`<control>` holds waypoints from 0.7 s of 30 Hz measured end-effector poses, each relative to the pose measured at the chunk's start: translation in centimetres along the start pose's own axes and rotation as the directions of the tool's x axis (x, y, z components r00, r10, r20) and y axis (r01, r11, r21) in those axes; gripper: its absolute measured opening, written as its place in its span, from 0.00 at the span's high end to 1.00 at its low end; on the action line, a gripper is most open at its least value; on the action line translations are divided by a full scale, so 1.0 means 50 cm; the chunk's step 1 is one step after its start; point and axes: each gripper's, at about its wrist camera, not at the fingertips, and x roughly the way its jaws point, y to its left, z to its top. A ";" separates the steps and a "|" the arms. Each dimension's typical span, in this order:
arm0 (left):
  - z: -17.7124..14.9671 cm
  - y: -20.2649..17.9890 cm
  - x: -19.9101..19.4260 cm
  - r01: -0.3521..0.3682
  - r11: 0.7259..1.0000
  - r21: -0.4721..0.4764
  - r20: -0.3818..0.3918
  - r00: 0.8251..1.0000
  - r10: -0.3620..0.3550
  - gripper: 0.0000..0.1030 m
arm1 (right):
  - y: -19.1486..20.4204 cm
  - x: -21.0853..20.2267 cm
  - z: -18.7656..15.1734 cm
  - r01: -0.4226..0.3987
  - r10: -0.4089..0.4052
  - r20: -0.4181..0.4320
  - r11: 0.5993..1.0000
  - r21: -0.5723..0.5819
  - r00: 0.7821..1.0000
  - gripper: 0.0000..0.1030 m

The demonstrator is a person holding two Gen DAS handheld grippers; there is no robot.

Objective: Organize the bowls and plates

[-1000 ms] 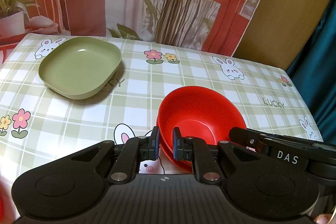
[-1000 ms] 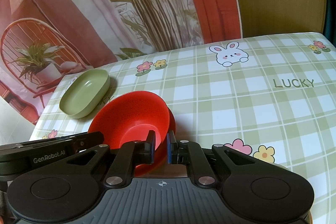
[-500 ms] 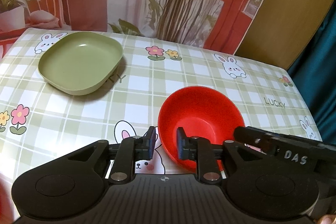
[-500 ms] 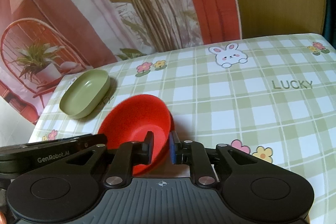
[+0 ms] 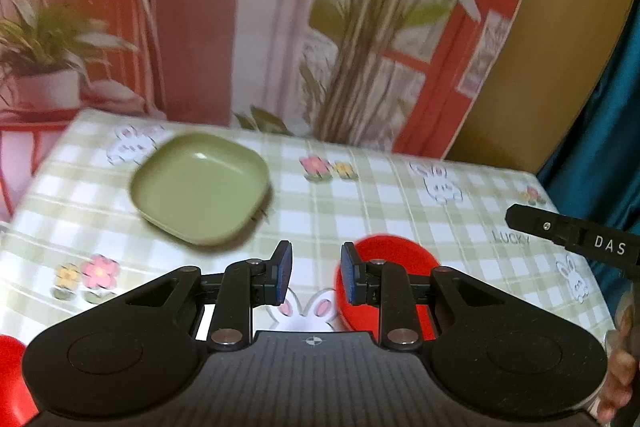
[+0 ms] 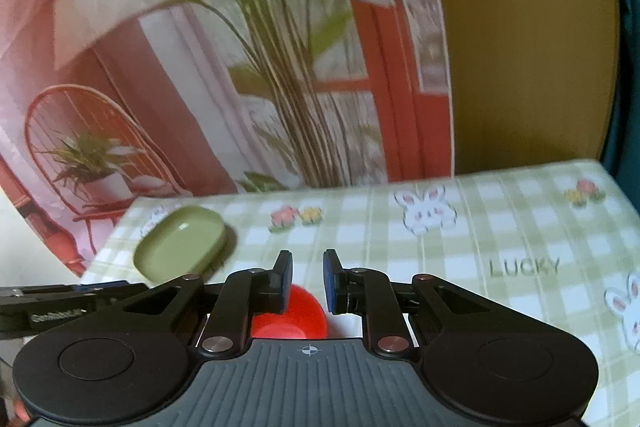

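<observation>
A red bowl (image 5: 390,257) sits on the checked tablecloth (image 5: 400,215), partly hidden behind the right finger of my left gripper (image 5: 316,275). That gripper hangs above the cloth, its jaws opening, with nothing between the blue pads. In the right wrist view the red bowl (image 6: 294,313) lies below my right gripper (image 6: 306,281), which is open and holds nothing. A green square plate (image 5: 200,187) rests at the far left of the table, also seen as the green plate (image 6: 180,243). Each gripper shows at the edge of the other's view.
A printed backdrop with plants and a red chair hangs behind the table. A wooden panel and a teal curtain stand at the right. Something red (image 5: 10,367) shows at the bottom left corner. A hand (image 5: 620,367) is at the right edge.
Both grippers were shut on the red bowl's rim, one on each side. They have let go, opened and risen, and the bowl stays on the cloth.
</observation>
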 end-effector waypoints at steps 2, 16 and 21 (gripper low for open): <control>0.006 0.018 -0.029 -0.009 1.000 0.001 0.020 1.000 0.009 0.73 | 0.018 -0.006 0.009 -0.018 0.018 0.004 1.000 -0.024 1.000 0.83; -0.018 0.232 -0.185 -0.197 0.971 -0.134 0.073 0.976 0.207 0.70 | 0.230 0.069 -0.030 -0.201 0.182 -0.107 0.959 -0.200 0.977 0.83; -0.040 0.325 -0.216 -0.283 0.935 -0.212 0.057 0.952 0.301 0.65 | 0.341 0.108 -0.052 -0.293 0.258 -0.157 0.918 -0.268 0.953 0.83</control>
